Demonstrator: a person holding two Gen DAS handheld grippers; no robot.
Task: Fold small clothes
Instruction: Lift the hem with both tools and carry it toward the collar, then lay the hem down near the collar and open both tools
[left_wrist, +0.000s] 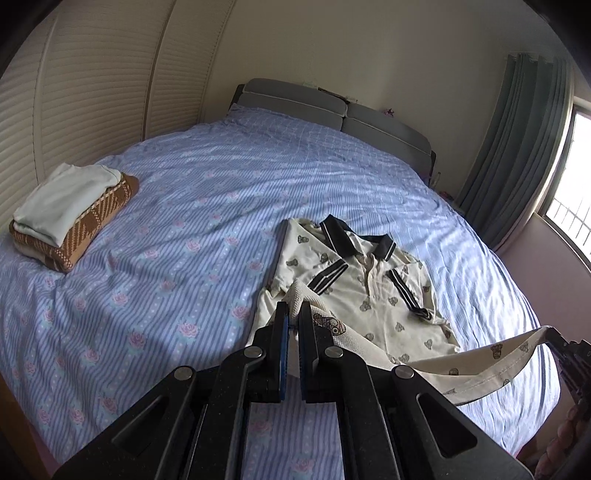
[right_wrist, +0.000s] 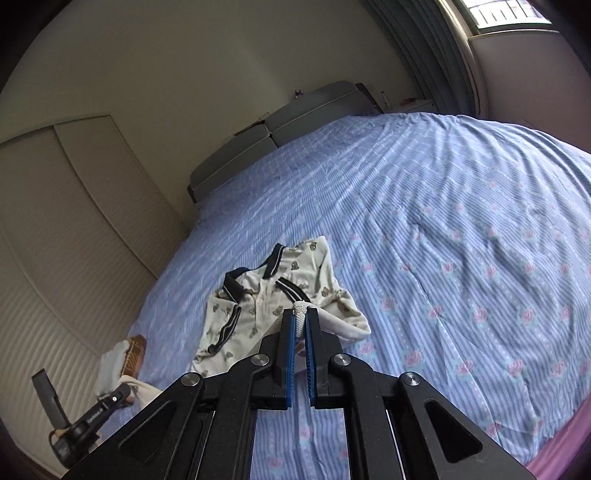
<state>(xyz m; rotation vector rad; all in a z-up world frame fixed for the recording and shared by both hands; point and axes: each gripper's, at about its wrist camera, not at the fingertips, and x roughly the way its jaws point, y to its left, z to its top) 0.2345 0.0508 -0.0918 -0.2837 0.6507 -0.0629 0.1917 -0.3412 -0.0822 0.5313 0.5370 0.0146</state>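
Now the left gripper (left_wrist: 293, 314) pinches one bottom corner of the cream polo shirt (left_wrist: 373, 295), and the right gripper (right_wrist: 300, 319) is clamped on the other, seemingly lifted off the blue bedspread (left_wrist: 184, 229). Folded clothes (left_wrist: 70, 214) sit at left.

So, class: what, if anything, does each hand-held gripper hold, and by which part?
Both grip the polo shirt by its bottom hem: left hand-held gripper, right hand-held gripper.
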